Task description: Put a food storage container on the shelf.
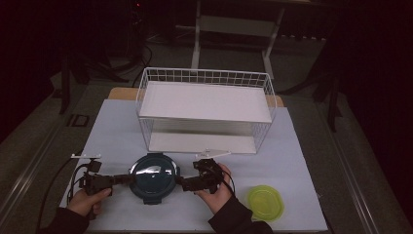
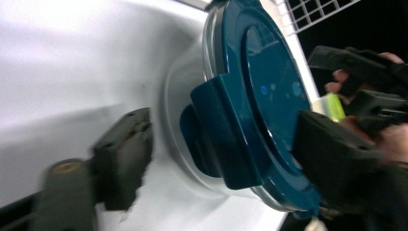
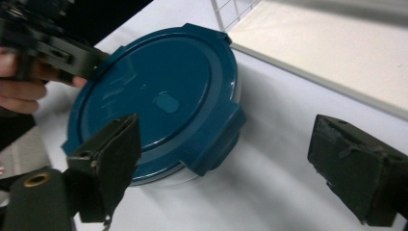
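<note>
The round container sits at the table's near edge, before the wire basket: rigid, smooth plastic, judged light and slippery; its lid's side clasps offer purchase. Left gripper straddles the left clasp, jaws partly spread, not pressing; right gripper stands wide beside the right clasp.

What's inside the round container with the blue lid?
The blue lid sits on the round container, so its contents are hidden. A strip of pale wall shows below the lid, too little to tell whether anything is inside.
</note>
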